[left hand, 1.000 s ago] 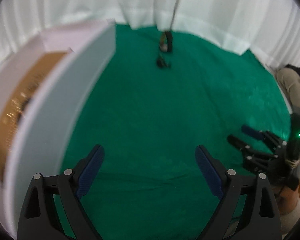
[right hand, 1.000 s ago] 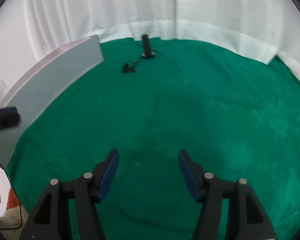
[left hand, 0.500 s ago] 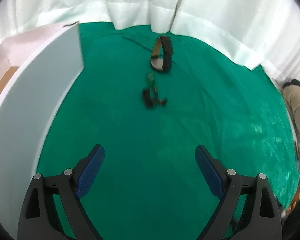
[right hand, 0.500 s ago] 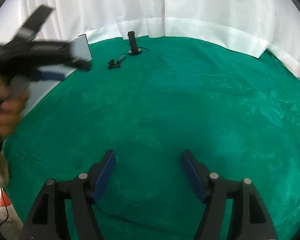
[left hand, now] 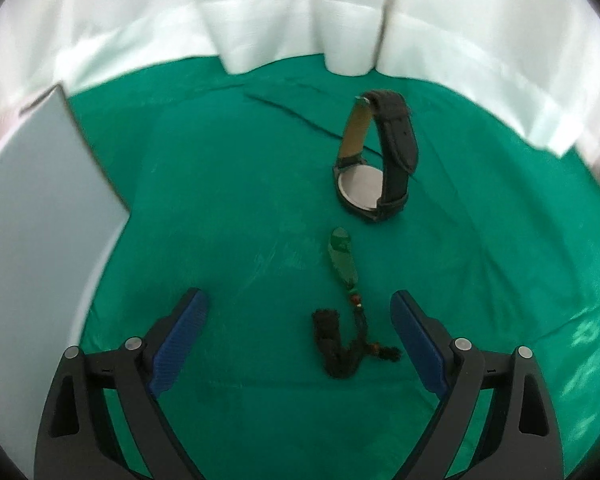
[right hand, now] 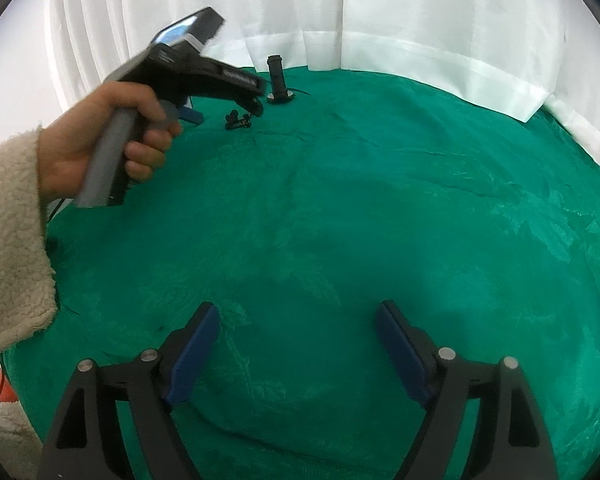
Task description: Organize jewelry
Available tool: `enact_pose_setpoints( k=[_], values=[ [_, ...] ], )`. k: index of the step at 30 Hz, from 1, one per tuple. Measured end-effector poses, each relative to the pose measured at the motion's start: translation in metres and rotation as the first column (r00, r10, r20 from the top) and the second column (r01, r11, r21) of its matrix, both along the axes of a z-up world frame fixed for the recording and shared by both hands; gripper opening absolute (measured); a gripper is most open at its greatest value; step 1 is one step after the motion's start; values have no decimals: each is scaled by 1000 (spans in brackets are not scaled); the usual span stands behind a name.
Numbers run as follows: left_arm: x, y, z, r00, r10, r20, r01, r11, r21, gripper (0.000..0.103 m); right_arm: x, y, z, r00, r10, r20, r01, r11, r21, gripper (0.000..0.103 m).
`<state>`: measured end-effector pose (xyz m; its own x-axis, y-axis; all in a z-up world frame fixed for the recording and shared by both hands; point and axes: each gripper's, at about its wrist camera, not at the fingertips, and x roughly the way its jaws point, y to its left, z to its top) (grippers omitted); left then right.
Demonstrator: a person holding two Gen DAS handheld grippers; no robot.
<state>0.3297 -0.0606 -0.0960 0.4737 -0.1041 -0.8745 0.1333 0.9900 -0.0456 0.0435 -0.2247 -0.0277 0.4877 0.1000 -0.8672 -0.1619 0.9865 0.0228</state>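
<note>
- Far left, left wrist view: white box (left hand: 40,216) standing on the green cloth (left hand: 220,184), lid side blurred, contents not readable.
- Left gripper (left hand: 300,344), jaws spread wide and released, 2 blue pads (left hand: 178,344) flanking a dark corded pendant (left hand: 342,280); pads not touching it, cord tassel lying between them.
- Just beyond the pendant: black-strapped watch (left hand: 374,172), resting on its case with the strap looped upward.
- Right wrist view: hand (right hand: 96,148) in a fleecy sleeve (right hand: 10,240) gripping the left tool's handle near both pieces.
- Right gripper (right hand: 298,354), jaws opening, nothing between them, over bare cloth well apart from the jewelry.
</note>
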Motion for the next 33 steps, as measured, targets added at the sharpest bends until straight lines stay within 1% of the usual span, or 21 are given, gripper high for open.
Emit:
enact_pose_setpoints(
  k=[3,4,5,6,8,9,10,11,13,16,20,24,27,28,29,30,31,33],
  values=[
    [-3,-1,-2,999,-19,30,18,1000,24,91,0,1,0,1000,3,-1,-3,1000,-3,84],
    [-3,0,-1,999,-17,36,16,1000,24,86,0,2,0,1000,3,-2,-3,1000,-5,85],
    [-4,2,1,999,-12,44,11,1000,23,76,1,1,0,1000,4,-2,-4,1000,-6,85],
    [-5,5,3,999,-9,47,8,1000,22,70,0,1,0,1000,4,-2,-4,1000,-7,85],
    [-4,11,6,999,4,45,-5,1000,19,38,1,2,-1,1000,4,-2,-4,1000,-8,85],
    [-4,15,8,999,12,42,-13,1000,18,29,1,2,-1,1000,5,-3,-5,1000,-9,85],
    [-3,19,9,999,25,34,-26,1000,13,14,1,3,-1,1000,5,-3,-5,1000,-11,85],
    [-3,22,10,999,35,28,-35,999,8,7,1,3,-1,1000,5,-3,-5,1000,-13,85],
    [-4,27,10,999,42,20,-42,999,-4,4,2,3,-2,1000,6,-4,-6,1000,-16,85],
    [-14,30,12,999,42,10,-42,999,-12,3,4,2,-3,1000,7,-5,-7,1000,-19,85],
    [-38,42,19,999,42,-26,-44,995,-92,3,5,2,-3,1000,7,-5,-7,1000,-20,85],
    [-63,60,31,997,50,-60,-60,980,-191,3,7,0,-4,1000,7,-5,-7,1000,-19,85],
    [-83,73,42,997,47,-61,-61,967,-246,3,9,-8,-3,1000,1,-7,-1,1000,32,85],
    [-91,78,45,997,46,-59,-60,964,-258,3,10,-11,-2,1000,0,-18,0,999,46,85],
    [-98,84,48,997,44,-58,-58,960,-273,3,12,-13,0,999,3,-49,0,998,59,85],
    [-104,90,51,997,45,-57,-59,957,-285,3,17,-16,3,995,7,-96,0,997,74,85],
    [-106,93,51,997,44,-56,-59,954,-293,3,25,-22,7,986,10,-165,7,995,103,85],
    [-114,99,53,998,38,-56,-54,950,-309,3,39,-30,18,975,15,-220,21,987,158,85]
  ],
)
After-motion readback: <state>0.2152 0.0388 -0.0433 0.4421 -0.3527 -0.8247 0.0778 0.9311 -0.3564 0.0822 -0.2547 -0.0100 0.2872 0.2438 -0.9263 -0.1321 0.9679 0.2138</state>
